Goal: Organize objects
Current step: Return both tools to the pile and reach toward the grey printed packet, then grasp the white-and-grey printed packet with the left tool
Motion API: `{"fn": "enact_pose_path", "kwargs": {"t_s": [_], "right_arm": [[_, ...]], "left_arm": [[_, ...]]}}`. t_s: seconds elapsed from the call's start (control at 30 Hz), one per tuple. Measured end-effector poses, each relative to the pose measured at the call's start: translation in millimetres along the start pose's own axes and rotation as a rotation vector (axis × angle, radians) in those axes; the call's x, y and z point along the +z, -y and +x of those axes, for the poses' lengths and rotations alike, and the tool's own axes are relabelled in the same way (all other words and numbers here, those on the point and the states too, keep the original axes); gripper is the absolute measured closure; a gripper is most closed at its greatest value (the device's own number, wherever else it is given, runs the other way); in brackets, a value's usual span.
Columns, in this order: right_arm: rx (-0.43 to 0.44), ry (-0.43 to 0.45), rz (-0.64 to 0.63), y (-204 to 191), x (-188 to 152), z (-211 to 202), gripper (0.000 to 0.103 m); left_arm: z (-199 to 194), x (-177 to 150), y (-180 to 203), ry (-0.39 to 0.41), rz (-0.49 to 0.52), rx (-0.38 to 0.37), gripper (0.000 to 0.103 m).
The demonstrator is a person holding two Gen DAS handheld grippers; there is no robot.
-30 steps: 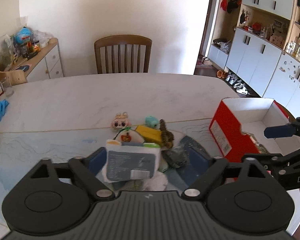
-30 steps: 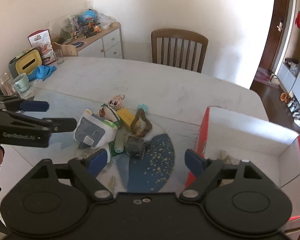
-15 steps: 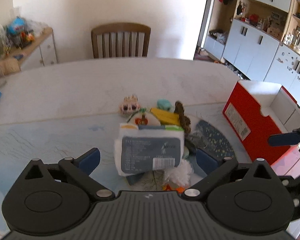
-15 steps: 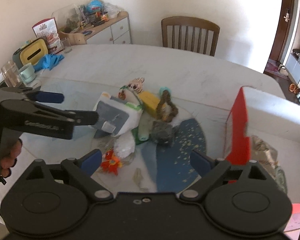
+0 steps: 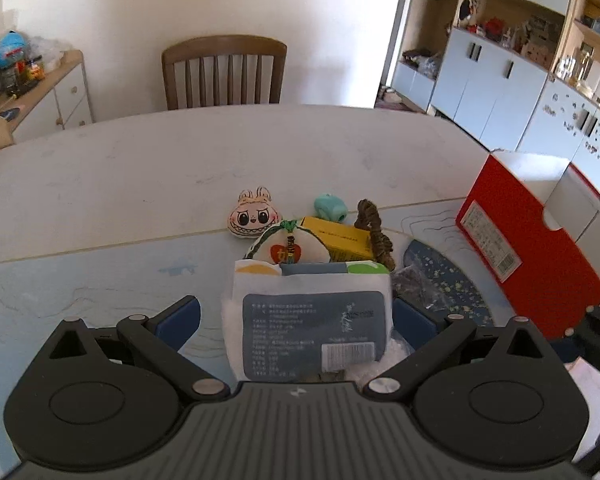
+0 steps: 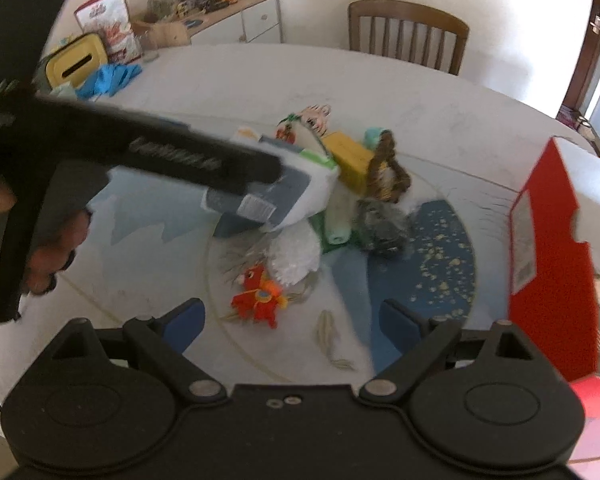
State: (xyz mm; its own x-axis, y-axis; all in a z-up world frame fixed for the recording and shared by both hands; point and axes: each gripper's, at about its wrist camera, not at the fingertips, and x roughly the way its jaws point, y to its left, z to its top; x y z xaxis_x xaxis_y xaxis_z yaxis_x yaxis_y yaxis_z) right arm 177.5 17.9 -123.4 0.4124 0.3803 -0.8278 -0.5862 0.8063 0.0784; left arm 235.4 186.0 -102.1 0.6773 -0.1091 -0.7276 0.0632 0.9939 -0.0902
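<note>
Comparing with a second ago, both grippers now sit lower and closer to the pile on the counter [image 5: 148, 168], which fills more of each view. The left gripper [image 5: 296, 316] has its jaws spread wide on either side of the white pack [image 5: 312, 320] with the grey label; the pads stand just beside its edges, and whether they touch it I cannot tell. These jaws have just been opening. The right gripper [image 6: 292, 320] also has its jaws spread, having just been opening, with only the red toy [image 6: 260, 294] and a pale feather-like scrap [image 6: 330, 334] on the counter between them, untouched.

Behind the pack lie a white pouch [image 5: 290, 246], a yellow box [image 5: 340, 240], a brown braid [image 5: 374, 228], a teal piece [image 5: 330, 208] and a bunny-face charm [image 5: 252, 216], all bunched together. The red box [image 5: 528, 248] stands open at the right, well apart from the pile; in the left view it has slid toward the right edge. In the right view the left gripper's arm crosses over the pack, and a hand [image 6: 48, 256] grips its handle, larger than before.
</note>
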Motion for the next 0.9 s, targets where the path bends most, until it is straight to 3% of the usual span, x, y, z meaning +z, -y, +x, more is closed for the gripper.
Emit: {"fn": "enact_pose_path", "kwargs": {"t_s": [0.1,0.43,0.9], "right_arm": [[-0.002,-0.014,-0.011,-5,1,10,0.010],[0.005,-0.027,-0.019,-10,4,41,0.014],[0.010,-0.061,-0.034,-10,0,66,0.032]], "left_arm": [[5,3,-1,0.002,0.010,-0.007,0.000],[29,7,-14,-0.044,-0.016,-0.160,0.000],[45,2,-6,-0.058,0.020,-0.146,0.000]]}}
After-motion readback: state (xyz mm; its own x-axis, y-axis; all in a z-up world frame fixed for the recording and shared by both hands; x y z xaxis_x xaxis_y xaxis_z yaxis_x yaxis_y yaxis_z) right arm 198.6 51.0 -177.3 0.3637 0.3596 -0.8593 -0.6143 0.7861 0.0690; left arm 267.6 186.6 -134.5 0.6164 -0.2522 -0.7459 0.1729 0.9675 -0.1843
